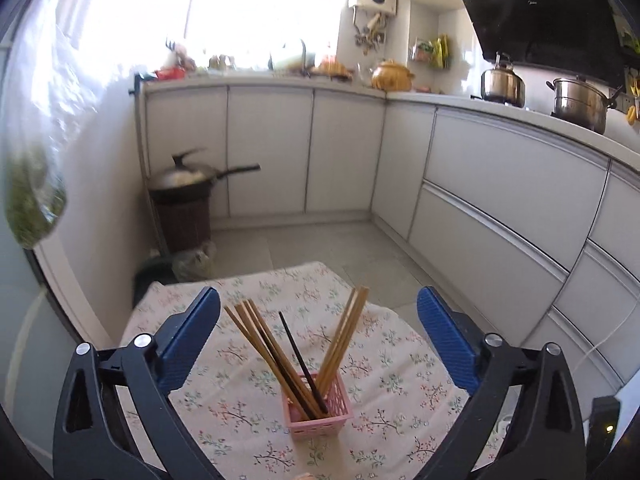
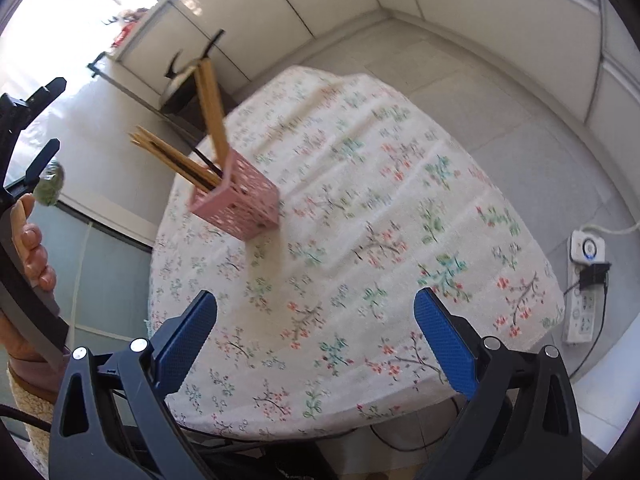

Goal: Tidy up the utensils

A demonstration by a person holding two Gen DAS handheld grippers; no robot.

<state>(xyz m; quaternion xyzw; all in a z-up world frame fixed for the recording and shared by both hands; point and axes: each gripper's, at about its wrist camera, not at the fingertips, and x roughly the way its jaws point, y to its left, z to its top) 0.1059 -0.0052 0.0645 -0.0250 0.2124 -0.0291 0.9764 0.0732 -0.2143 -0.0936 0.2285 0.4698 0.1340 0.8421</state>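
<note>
A pink perforated holder (image 1: 318, 408) stands on the floral tablecloth (image 1: 224, 412) and holds several wooden chopsticks (image 1: 256, 340) and a dark chopstick (image 1: 300, 360). My left gripper (image 1: 318, 336) is open and empty, its blue pads on either side of the chopsticks and above the holder. In the right wrist view the holder (image 2: 236, 206) stands at the table's far left with the chopsticks (image 2: 210, 108) leaning out. My right gripper (image 2: 316, 344) is open and empty over the near part of the tablecloth (image 2: 380, 208). The left gripper's frame shows at that view's left edge.
White kitchen cabinets (image 1: 500, 184) run along the back and right. A wok (image 1: 188, 180) sits on a brown bin by the wall. A kettle (image 1: 502, 82) and a pot (image 1: 580, 102) stand on the counter. A power strip (image 2: 584, 292) lies on the floor right of the table.
</note>
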